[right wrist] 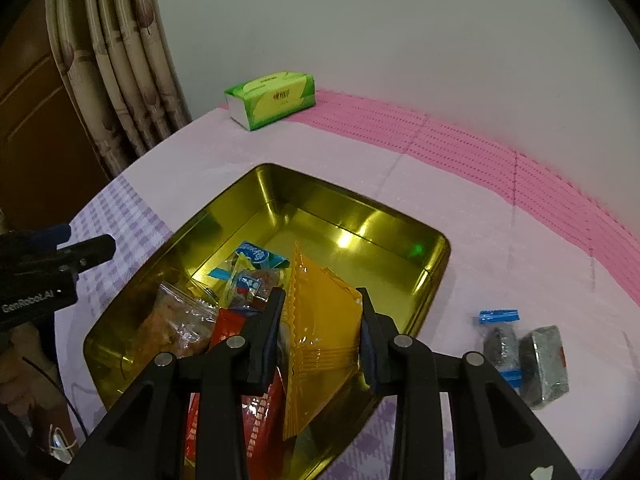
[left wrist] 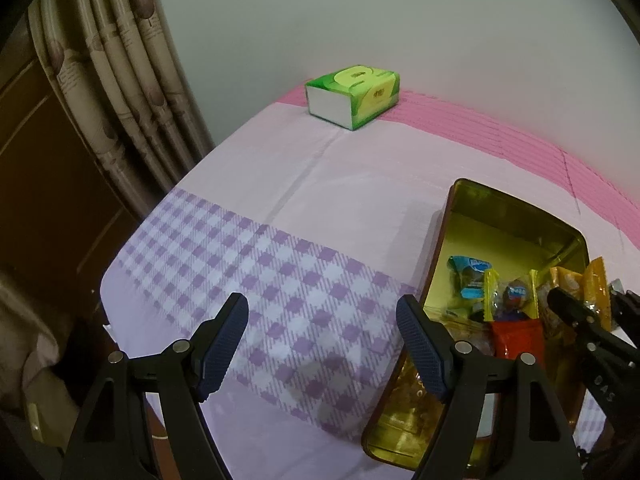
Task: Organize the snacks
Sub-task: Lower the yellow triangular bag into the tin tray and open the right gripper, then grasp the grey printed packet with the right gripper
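right gripper (right wrist: 320, 332) clamped on yellow packet (right wrist: 320, 320) over tin (right wrist: 360, 216) | left gripper (left wrist: 322, 344) apart, empty, beside tin | several snacks inside | left: two wrapped snacks (right wrist: 520, 352) on table right of tin

hidden: red packet (right wrist: 228, 326) lower half behind right gripper (right wrist: 322, 336) | print on tissue pack (right wrist: 270, 98) near the tin (right wrist: 224, 204): too small
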